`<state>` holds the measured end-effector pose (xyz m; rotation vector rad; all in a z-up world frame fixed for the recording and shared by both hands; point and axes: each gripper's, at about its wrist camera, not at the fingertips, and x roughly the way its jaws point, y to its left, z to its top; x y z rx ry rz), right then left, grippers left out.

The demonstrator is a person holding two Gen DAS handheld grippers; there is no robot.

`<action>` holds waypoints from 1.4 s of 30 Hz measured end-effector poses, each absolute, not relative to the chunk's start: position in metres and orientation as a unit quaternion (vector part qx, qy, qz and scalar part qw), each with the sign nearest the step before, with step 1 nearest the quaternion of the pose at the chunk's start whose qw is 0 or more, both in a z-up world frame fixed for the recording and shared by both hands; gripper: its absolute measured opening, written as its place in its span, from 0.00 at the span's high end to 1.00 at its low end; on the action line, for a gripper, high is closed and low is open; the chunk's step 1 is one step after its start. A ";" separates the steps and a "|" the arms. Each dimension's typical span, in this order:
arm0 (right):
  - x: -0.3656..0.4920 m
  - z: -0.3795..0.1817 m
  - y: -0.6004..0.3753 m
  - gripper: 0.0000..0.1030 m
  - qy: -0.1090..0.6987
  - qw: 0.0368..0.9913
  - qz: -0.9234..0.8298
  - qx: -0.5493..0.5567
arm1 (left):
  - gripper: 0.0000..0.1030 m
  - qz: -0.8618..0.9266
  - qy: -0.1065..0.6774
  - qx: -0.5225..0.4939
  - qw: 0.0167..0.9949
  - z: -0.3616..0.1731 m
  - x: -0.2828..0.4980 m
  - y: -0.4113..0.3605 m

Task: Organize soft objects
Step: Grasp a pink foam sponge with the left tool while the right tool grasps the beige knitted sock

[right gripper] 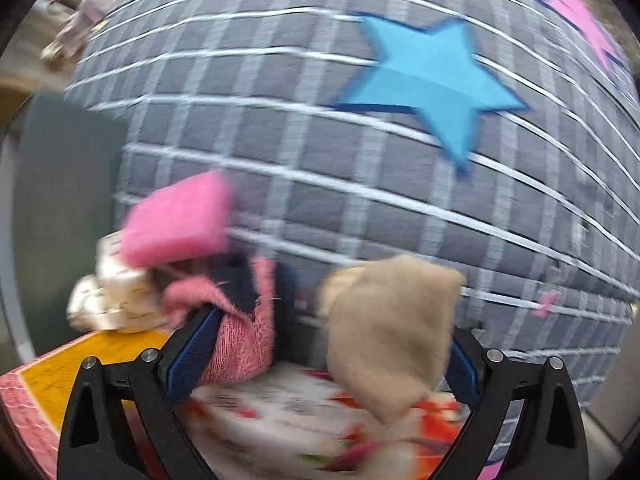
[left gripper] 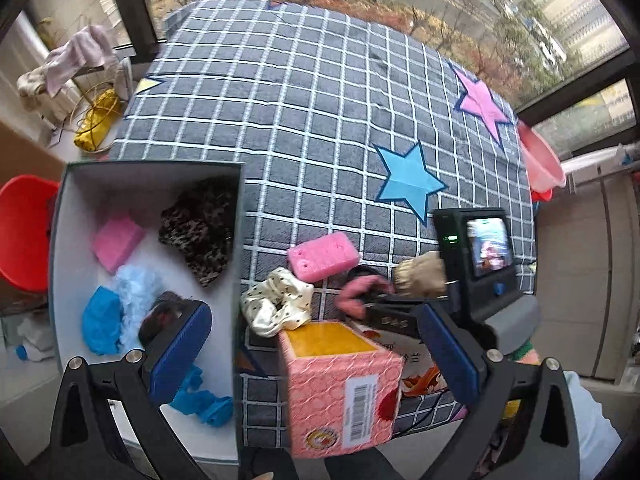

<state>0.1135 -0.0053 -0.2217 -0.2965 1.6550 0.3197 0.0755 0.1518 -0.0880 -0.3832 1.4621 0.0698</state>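
My left gripper point(left gripper: 314, 316) is open and holds nothing; it hovers over a pink carton with a yellow top point(left gripper: 340, 384). To its left an open grey box point(left gripper: 64, 240) holds a pink sponge point(left gripper: 118, 242), a leopard scrunchie point(left gripper: 200, 232) and blue soft items point(left gripper: 104, 320). On the bed lie another pink sponge point(left gripper: 323, 256) and a cream dotted scrunchie point(left gripper: 278, 304). My right gripper point(right gripper: 332, 328) is open, with a pink knit piece point(right gripper: 240, 344) against its left finger and a beige cloth point(right gripper: 392, 328) against its right one.
The checked grey bed cover point(left gripper: 304, 112) has blue and pink stars on it. A printed packet point(right gripper: 280, 408) lies under the right gripper. A red basin point(left gripper: 24, 232) sits left of the box, a pink basin point(left gripper: 540, 160) at the bed's right edge, and a yellow bag point(left gripper: 96, 120) by the window.
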 end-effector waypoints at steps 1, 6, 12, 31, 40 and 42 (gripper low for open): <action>0.117 -0.222 -0.015 0.05 0.729 0.659 0.128 -0.133 | 0.00 0.029 0.671 -0.168 0.721 -0.094 0.083 0.145; 0.138 -0.218 -0.093 0.05 0.727 0.679 0.049 -0.084 | 0.00 0.032 0.711 -0.166 0.682 -0.126 0.111 0.124; 0.137 -0.182 -0.158 0.04 0.704 0.706 0.054 0.055 | 0.00 0.059 0.763 -0.190 0.615 -0.180 0.152 0.110; 0.136 -0.180 -0.174 0.04 0.703 0.693 0.104 0.124 | 0.09 0.120 0.856 -0.146 0.481 -0.288 0.181 0.086; 0.144 -0.222 -0.136 0.10 0.724 0.678 0.104 0.067 | 0.26 0.118 0.863 -0.140 0.470 -0.294 0.174 0.088; 0.141 -0.224 -0.129 0.22 0.727 0.678 0.098 0.036 | 0.27 0.115 0.862 -0.141 0.473 -0.292 0.171 0.099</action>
